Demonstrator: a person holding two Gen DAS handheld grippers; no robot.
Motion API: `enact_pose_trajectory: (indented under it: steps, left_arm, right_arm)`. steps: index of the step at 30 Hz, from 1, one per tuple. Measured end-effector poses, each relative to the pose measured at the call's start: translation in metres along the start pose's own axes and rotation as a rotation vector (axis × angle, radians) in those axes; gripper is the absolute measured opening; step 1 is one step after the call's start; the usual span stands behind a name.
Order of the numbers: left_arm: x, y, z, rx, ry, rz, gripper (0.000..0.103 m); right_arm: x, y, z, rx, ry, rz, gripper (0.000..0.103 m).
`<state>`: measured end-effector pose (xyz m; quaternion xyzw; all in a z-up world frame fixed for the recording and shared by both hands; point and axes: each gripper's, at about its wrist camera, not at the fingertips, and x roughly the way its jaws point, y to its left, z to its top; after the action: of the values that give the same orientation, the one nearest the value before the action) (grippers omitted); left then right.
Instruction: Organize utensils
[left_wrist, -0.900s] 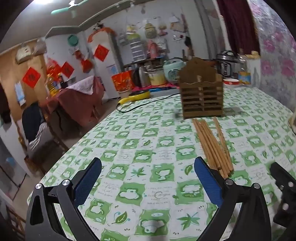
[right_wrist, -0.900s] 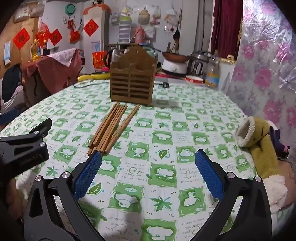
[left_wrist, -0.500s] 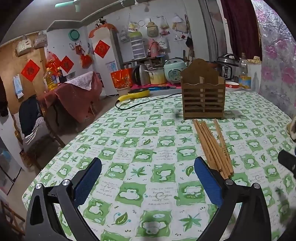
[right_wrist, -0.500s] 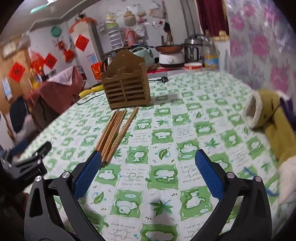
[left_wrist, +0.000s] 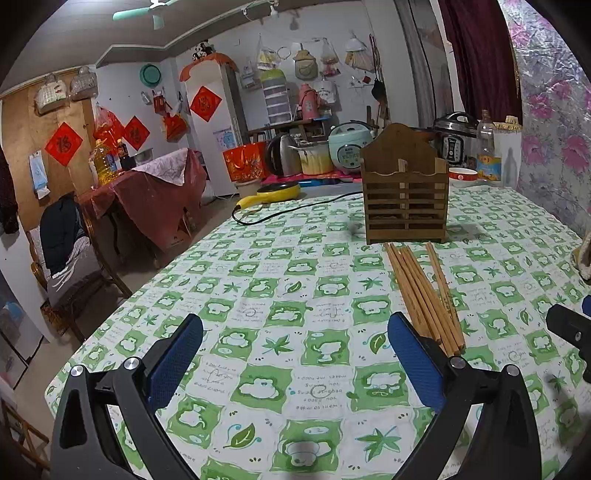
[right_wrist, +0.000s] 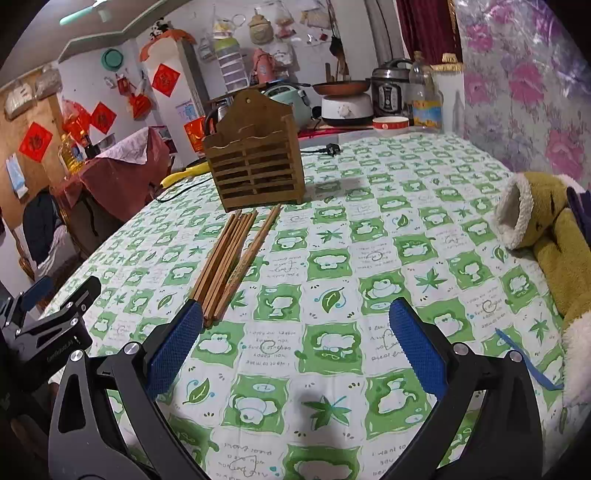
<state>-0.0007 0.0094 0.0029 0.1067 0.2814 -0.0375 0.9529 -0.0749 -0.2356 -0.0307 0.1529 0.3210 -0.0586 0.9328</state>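
Both views have steadied and closed in since a moment ago. My right tool (right_wrist: 295, 332) gapes wide, holding nothing; left tool (left_wrist: 295, 339) likewise. Chopsticks (right_wrist: 232, 258) lie at 11 o'clock on the counter (right_wrist: 369, 229), before the holder (right_wrist: 255, 170); pickup looks next

My left gripper (left_wrist: 295, 338) and right gripper (right_wrist: 295, 325) carry blue, fine-textured pads (left_wrist: 413, 360) on black frames. The tablecloth (right_wrist: 369, 229) is white with green squares bearing leaf and cartoon motifs; the chopsticks (right_wrist: 232, 254) are tan, the slatted wooden utensil holder (right_wrist: 255, 162) mid-brown. The plush toy (right_wrist: 554, 240) is olive-yellow with white trim.
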Motion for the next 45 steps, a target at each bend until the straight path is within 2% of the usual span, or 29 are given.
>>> enact_pose_trajectory:
  steps: [5, 9, 20, 45]
  left_arm:
    - [0.001, 0.001, 0.0, -0.006, 0.008, -0.004, 0.098]
    - [0.001, 0.002, 0.001, -0.006, 0.005, -0.004, 0.098]
    - [0.005, 0.004, 0.004, -0.009, 0.016, -0.006, 0.098]
    - [0.003, 0.004, -0.001, -0.005, 0.013, -0.003, 0.098]
  right_arm:
    - [-0.008, 0.026, -0.005, -0.147, -0.051, -0.051, 0.098]
    - [-0.007, 0.04, -0.008, -0.233, -0.057, -0.085, 0.098]
    - [-0.003, 0.024, -0.005, -0.173, -0.034, -0.052, 0.098]
    - [-0.002, 0.019, -0.002, -0.138, -0.026, -0.029, 0.098]
